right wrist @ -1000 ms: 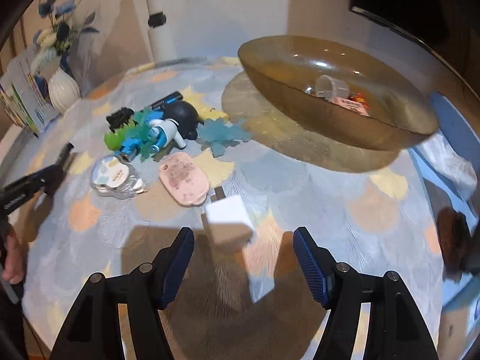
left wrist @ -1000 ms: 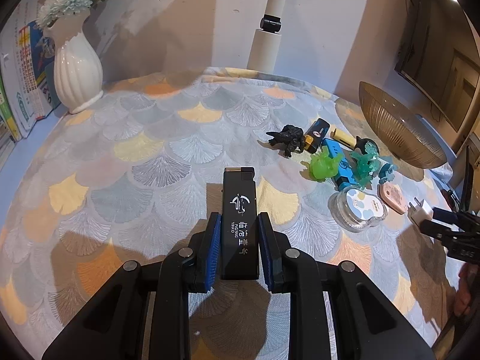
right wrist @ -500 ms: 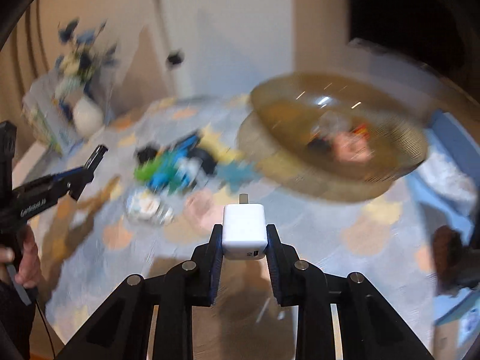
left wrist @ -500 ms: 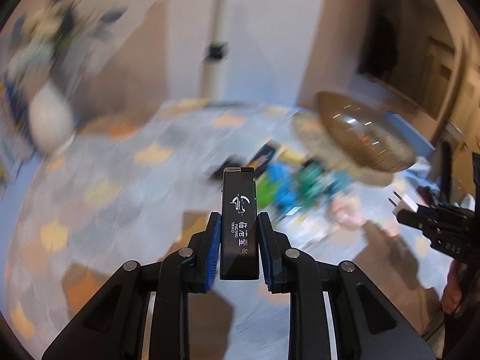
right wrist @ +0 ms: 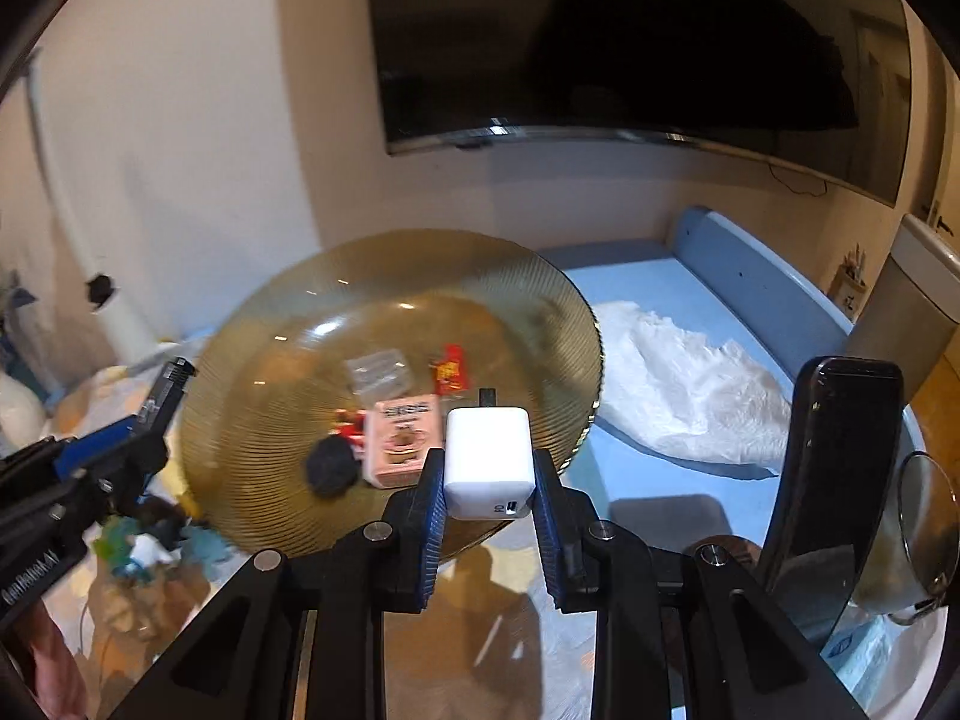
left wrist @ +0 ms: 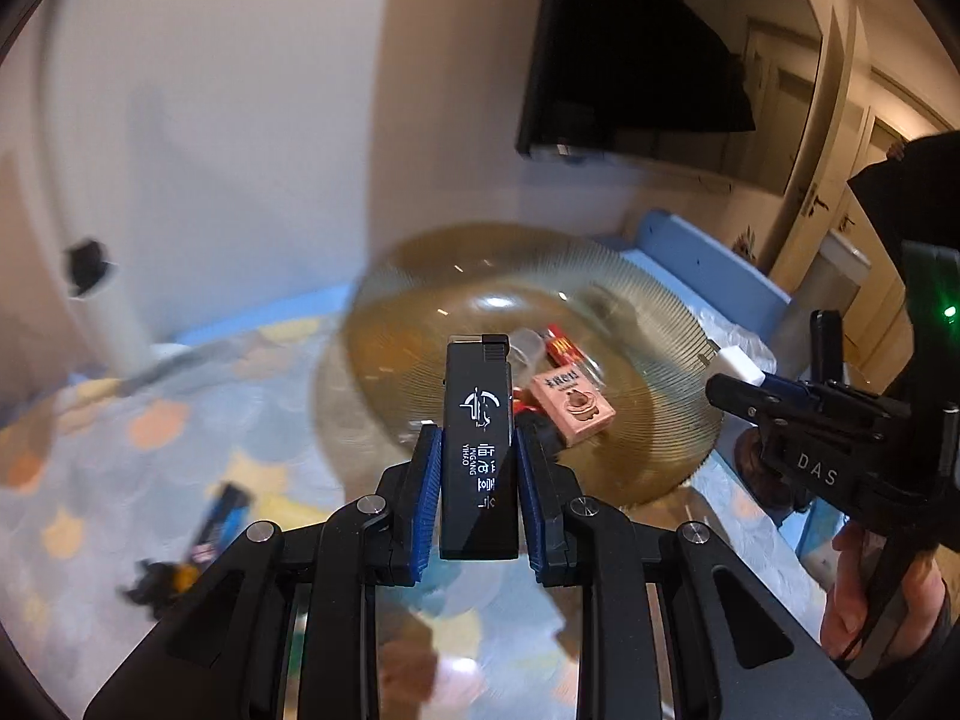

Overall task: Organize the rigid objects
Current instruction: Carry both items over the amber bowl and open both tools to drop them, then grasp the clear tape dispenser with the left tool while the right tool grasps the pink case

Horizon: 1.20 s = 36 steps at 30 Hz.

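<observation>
My left gripper (left wrist: 475,435) is shut on a black rectangular lighter (left wrist: 478,420) with white markings, held upright above the table in front of the amber ribbed glass bowl (left wrist: 630,324). My right gripper (right wrist: 487,459) is shut on a white charger cube (right wrist: 489,462) at the near rim of the same bowl (right wrist: 270,372). In the bowl lie a pink box (right wrist: 402,438), a red packet (right wrist: 449,369), a clear cup (right wrist: 378,369) and a black round thing (right wrist: 330,468). In the left wrist view the right gripper (left wrist: 738,384) comes in from the right with the charger (left wrist: 735,360).
Small toys (right wrist: 138,546) and a dark blue lighter (left wrist: 219,522) lie on the patterned cloth left of the bowl. A dark phone (right wrist: 834,480) stands upright at the right. A white plastic bag (right wrist: 678,396) lies on the blue bench behind; a TV (right wrist: 630,30) hangs on the wall.
My right gripper has shut on the white charger and lifted it off the table. Both grippers have risen and swung toward the bowl; the left one still grips the black lighter.
</observation>
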Each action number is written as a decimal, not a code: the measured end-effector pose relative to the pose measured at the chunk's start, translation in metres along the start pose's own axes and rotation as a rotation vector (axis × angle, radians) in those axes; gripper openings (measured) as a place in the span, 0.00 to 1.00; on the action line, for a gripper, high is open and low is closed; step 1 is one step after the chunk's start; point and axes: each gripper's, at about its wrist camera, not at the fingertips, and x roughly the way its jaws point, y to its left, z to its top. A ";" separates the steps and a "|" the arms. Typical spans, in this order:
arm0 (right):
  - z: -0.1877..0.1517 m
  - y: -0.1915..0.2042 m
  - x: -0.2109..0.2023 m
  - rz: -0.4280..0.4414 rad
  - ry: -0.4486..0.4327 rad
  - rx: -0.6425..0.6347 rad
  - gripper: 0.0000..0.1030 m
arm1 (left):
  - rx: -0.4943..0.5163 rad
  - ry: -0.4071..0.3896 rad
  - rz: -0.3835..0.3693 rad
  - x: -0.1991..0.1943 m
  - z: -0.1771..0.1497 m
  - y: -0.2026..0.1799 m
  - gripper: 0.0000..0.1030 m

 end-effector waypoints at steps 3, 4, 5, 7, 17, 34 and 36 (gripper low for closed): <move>0.007 -0.004 0.012 0.026 0.021 0.002 0.26 | 0.002 0.037 -0.003 0.027 0.002 -0.010 0.23; 0.008 -0.005 0.012 0.024 0.021 0.007 0.29 | 0.009 0.044 0.007 0.034 0.002 -0.013 0.39; 0.007 -0.006 0.009 0.017 0.015 0.015 0.34 | 0.023 0.049 0.025 0.041 0.002 -0.017 0.53; 0.002 -0.010 -0.005 0.028 -0.025 0.024 0.44 | 0.044 0.060 0.059 0.047 0.002 -0.021 0.70; -0.031 0.039 -0.068 0.200 -0.089 -0.041 0.57 | -0.039 -0.124 0.176 -0.075 -0.019 0.039 0.71; -0.120 0.136 -0.010 0.386 0.065 -0.160 0.69 | -0.279 -0.024 0.419 -0.118 -0.172 0.159 0.80; -0.119 0.131 0.000 0.376 0.103 -0.118 0.70 | -0.281 0.001 0.428 -0.103 -0.182 0.162 0.80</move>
